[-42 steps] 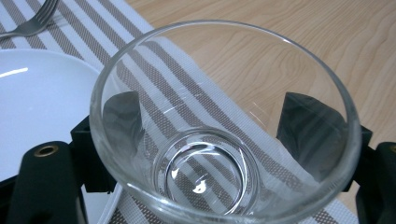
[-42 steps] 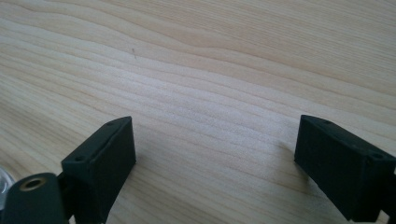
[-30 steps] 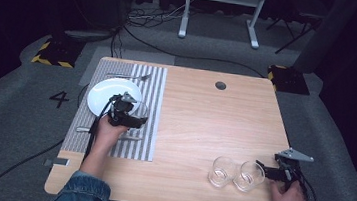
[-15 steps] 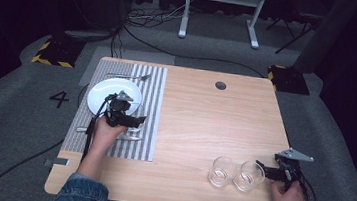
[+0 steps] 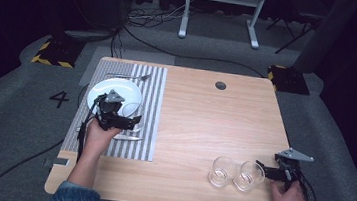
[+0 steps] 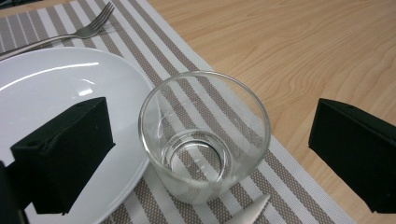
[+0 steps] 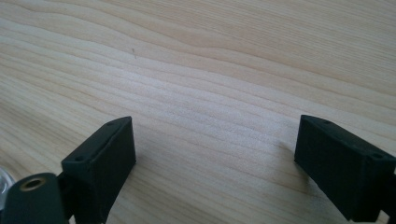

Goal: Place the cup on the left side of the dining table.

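The left gripper has just been opening its jaws — they now stand wide, with the glass upright between them and clear of both pads. It sits on the striped placemat, just beside the white plate (a fork lies beyond). That placing looks done. The right gripper is open over bare table, nothing between its fingers — two more glasses stand just beside it, likely still to set.
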A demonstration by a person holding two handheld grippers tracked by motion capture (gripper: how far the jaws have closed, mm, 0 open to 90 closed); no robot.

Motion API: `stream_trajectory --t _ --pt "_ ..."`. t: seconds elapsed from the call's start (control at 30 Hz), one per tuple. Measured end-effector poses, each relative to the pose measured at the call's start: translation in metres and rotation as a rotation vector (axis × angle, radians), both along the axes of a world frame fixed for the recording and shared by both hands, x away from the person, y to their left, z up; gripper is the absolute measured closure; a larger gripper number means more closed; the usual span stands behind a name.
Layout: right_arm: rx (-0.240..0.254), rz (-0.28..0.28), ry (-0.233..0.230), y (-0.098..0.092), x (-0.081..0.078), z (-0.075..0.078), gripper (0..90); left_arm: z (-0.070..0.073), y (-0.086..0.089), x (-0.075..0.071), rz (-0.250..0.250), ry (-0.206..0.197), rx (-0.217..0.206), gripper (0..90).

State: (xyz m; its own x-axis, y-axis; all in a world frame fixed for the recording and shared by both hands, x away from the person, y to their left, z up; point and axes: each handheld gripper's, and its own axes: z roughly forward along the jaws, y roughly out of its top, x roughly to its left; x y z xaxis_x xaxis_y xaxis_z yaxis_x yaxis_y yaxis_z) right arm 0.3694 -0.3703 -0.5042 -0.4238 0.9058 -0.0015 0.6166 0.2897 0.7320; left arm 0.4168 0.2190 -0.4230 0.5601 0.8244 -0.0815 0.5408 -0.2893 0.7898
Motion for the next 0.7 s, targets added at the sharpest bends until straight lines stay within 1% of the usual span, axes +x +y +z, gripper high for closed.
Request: stream_trajectory --t 0.03,0.07,0.13,0.17,0.2,0.3,0.37,0.43,0.47,0.5,0.53,0.7 --pt "0.0 0.0 0.0 0.0 0.0 0.0 12.7 0.002 0.003 -0.006 0.006 -0.014 -0.008 0.0" --pt "0.0 0.0 0.0 0.0 0.0 0.0 12.7 0.005 0.008 -0.014 0.021 -0.041 -0.024 0.0" --pt "0.0 0.0 0.0 0.0 0.0 0.0 12.7 0.007 0.015 -0.022 0.03 -0.045 -0.044 0.0" --pt "0.0 0.0 0.0 0.0 0.0 0.0 12.7 0.007 0.015 -0.022 0.03 -0.045 -0.044 0.0" --pt "0.0 0.0 0.0 0.0 0.0 0.0 12.7 0.009 0.021 -0.029 0.043 -0.046 -0.05 0.0" --pt "0.0 0.001 -0.001 0.0 0.0 0.0 12.7 0.01 0.029 -0.041 0.059 -0.047 -0.051 0.0" --pt "0.0 0.001 -0.001 0.0 0.0 0.0 12.7 0.011 0.032 -0.049 0.064 -0.045 -0.042 0.0" --pt "0.0 0.001 0.0 0.0 0.0 0.0 12.7 0.012 0.036 -0.057 0.075 -0.05 -0.036 0.0" --pt "0.0 0.001 0.0 0.0 0.0 0.0 12.7 0.012 0.036 -0.057 0.075 -0.05 -0.036 0.0" --pt "0.0 0.001 0.0 0.0 0.0 0.0 12.7 0.013 0.039 -0.064 0.09 -0.064 -0.033 0.0" --pt "0.0 0.001 0.0 0.0 0.0 0.0 12.7 0.013 0.039 -0.064 0.09 -0.064 -0.033 0.0" --pt "0.0 0.001 -0.001 0.0 0.0 0.0 12.7 0.013 0.047 -0.077 0.095 -0.04 -0.033 0.0"
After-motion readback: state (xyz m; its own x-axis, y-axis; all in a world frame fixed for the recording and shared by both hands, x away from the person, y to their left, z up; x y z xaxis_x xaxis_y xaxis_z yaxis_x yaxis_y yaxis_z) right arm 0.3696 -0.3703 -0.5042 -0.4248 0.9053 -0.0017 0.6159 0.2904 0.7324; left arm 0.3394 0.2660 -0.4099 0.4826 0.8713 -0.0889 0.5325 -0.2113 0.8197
